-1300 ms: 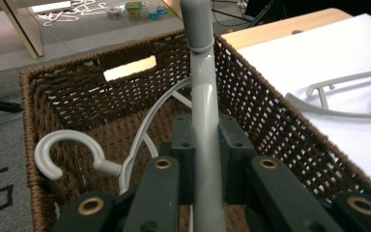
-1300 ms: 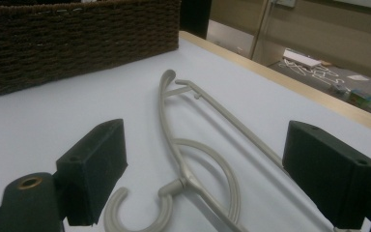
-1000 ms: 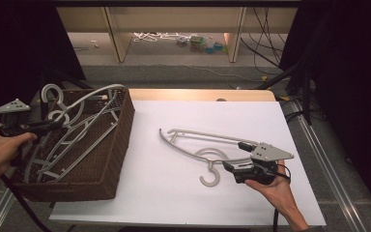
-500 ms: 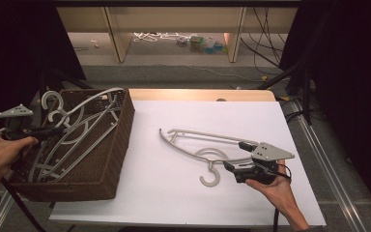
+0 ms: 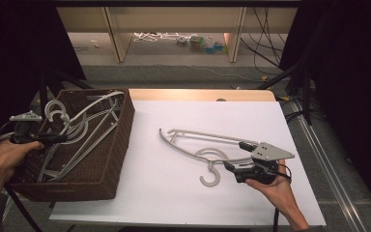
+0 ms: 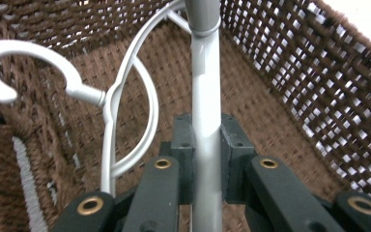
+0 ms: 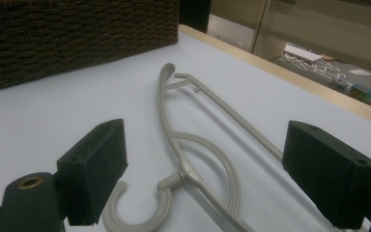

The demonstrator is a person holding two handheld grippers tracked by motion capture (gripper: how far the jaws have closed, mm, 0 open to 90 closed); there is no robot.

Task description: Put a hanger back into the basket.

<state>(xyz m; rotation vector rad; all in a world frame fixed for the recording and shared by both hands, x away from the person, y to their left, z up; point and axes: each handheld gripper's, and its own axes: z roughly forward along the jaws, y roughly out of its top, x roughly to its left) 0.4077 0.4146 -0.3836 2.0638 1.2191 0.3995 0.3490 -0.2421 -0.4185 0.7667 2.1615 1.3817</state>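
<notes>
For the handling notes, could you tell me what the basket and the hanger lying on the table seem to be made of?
The basket looks like dark brown woven wicker or a synthetic imitation: its walls show a regular open weave with light coming through. The hanger on the white table appears to be moulded plastic, pale beige with a smooth, faintly glossy surface; its hook and rods look like one seamless piece.

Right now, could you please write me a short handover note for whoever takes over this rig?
Left claw: shut on the grey hanger bar, inside the wicker basket.
Right claw: open, jaws either side of the beige hanger on the white table, not gripping it.
Done: several hangers are in the basket.
Left: release the grey hanger in the basket; likely grasp the beige hanger and move it over.
</notes>
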